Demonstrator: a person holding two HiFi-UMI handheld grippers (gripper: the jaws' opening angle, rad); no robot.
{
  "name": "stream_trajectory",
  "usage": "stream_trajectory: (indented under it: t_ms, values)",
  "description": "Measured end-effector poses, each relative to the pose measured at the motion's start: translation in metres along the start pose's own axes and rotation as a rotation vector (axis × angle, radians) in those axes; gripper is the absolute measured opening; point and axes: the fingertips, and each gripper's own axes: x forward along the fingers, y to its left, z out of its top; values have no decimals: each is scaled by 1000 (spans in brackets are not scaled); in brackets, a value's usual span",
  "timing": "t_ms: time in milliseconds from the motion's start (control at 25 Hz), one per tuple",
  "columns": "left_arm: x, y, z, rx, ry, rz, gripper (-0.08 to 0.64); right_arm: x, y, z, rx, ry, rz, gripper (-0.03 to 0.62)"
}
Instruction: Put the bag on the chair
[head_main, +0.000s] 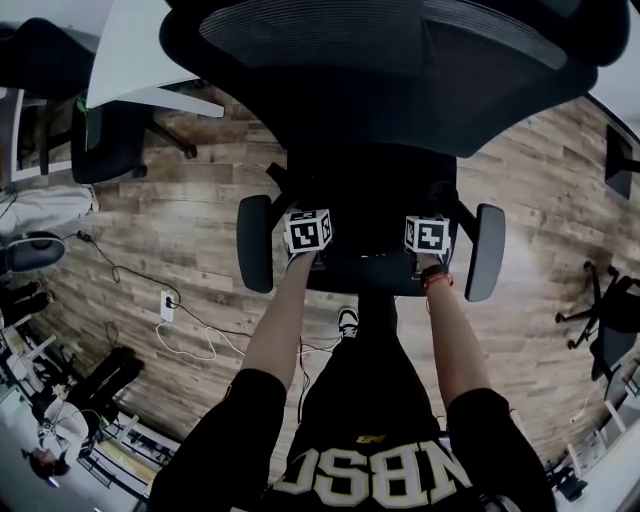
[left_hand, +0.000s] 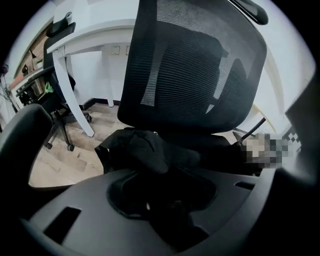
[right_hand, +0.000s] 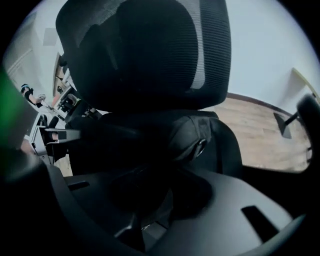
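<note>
A black mesh-backed office chair (head_main: 400, 70) stands right in front of me. A black bag (left_hand: 150, 150) lies slumped on its seat against the backrest, and its buckle side shows as bag (right_hand: 192, 132) in the right gripper view. My left gripper (head_main: 309, 215) and right gripper (head_main: 427, 220) reach over the seat's front edge, side by side. Dark bag fabric runs down into the gap of the left gripper (left_hand: 167, 220) and of the right gripper (right_hand: 150, 220). Everything there is black on black, so a grip on the fabric cannot be made out.
The chair's armrests (head_main: 254, 243) (head_main: 488, 250) flank both grippers. A white desk (head_main: 140, 60) and a second dark chair (head_main: 105, 140) stand at the far left. A power strip with cables (head_main: 167, 305) lies on the wooden floor, and another chair base (head_main: 600, 300) is at the right.
</note>
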Motion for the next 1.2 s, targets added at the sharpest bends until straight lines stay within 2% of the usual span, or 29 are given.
stream_trajectory:
  t_ms: [160, 240, 360, 400, 640, 720, 920, 1200]
  values:
    - [7, 15, -6, -19, 49, 3, 174, 9, -12, -11, 68, 33, 11, 128]
    - [9, 15, -6, -42, 65, -22, 227, 9, -15, -12, 67, 39, 10, 158]
    - [9, 7, -5, -77, 83, -84, 345, 6, -17, -9, 49, 41, -2, 230]
    - [7, 5, -5, -79, 89, -91, 364, 4, -16, -8, 46, 37, -5, 273]
    - [-26, -9, -3, -97, 69, -87, 380, -27, -3, -6, 82, -21, 17, 290]
    - [-42, -16, -1, -93, 49, -94, 380, -43, 8, -1, 82, -61, 35, 290]
    - [-88, -43, 17, -30, -28, -114, 380, -100, 34, 20, 53, -177, 60, 287]
    - [-176, -69, 49, -22, -218, -143, 379, -189, 67, 38, 5, -381, 100, 267]
